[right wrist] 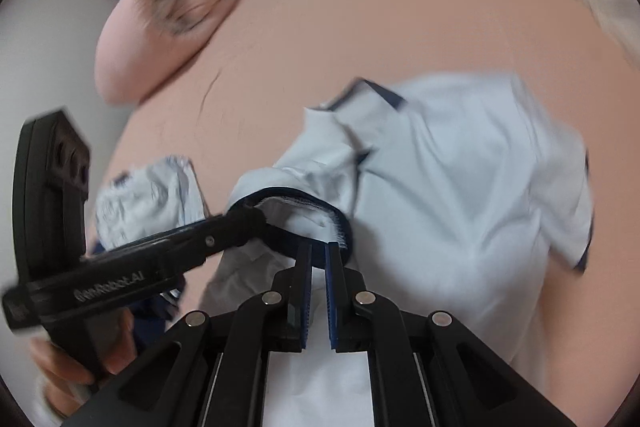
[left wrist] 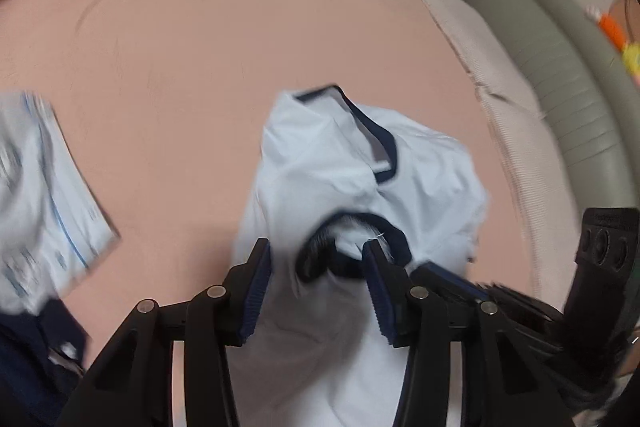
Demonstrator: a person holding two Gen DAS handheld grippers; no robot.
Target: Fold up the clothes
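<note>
A wide peach-coloured bed (left wrist: pixel 168 39) fills most of the room's near side, with a pink pillow (right wrist: pixel 160 15) at its far left corner. In the middle of it lies a pale blue shirt (left wrist: pixel 328 163) with navy trim, bunched up rather than flat, its navy collar (right wrist: pixel 296 203) lifted toward the person. Off to the left sits a second pale garment (left wrist: pixel 40 195), well apart from the shirt.

The right gripper (right wrist: pixel 319 259) has its jaws nearly closed, pinching the right side of the collar band. The left gripper (left wrist: pixel 316 259) stands partly open astride the collar's other side; its right finger touches the trim, but the pads do not look clamped on the cloth.

My guess is the shirt is being picked up by the neckline, ahead of any fold. Next the left jaws need to pinch the collar, then both hands lift and spread the shirt so it can be laid flat.
</note>
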